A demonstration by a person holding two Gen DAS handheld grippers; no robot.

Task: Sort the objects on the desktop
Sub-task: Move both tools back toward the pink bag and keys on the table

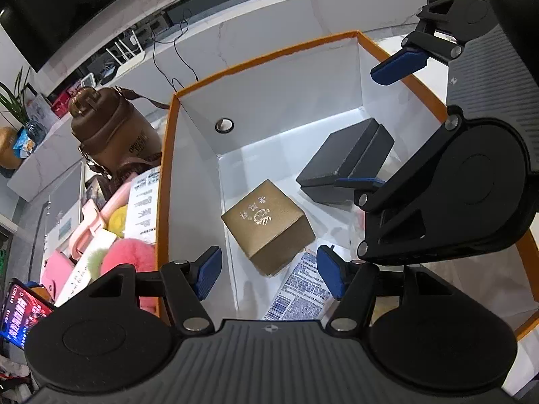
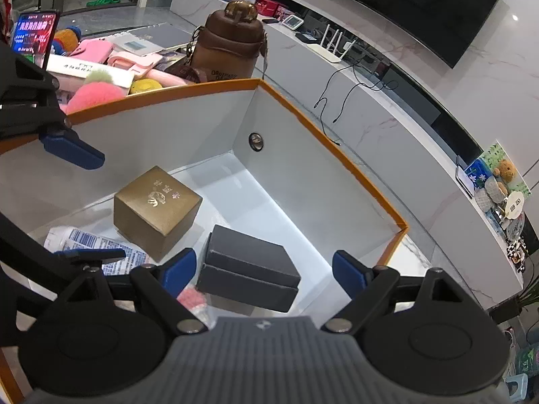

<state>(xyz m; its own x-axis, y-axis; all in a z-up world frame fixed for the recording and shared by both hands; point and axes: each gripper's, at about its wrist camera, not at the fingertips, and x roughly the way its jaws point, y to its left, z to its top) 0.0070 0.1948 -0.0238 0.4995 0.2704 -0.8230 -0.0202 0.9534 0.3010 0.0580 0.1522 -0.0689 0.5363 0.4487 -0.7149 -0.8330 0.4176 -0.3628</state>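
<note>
Gold box (image 1: 267,225) beside black box (image 1: 347,160) in orange-rimmed box (image 1: 168,155), left hand-held gripper (image 1: 269,271) spread, right hand-held gripper (image 2: 264,271) spread, both empty.

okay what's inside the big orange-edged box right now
Inside the orange-edged box: a gold cube box, a black case, a printed barcode packet partly under the gold box, and something pink mostly hidden behind the right gripper.

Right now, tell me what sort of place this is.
Probably a home living room: a big dark wall screen above a long marble-look media counter with a white router, and potted plants.
</note>
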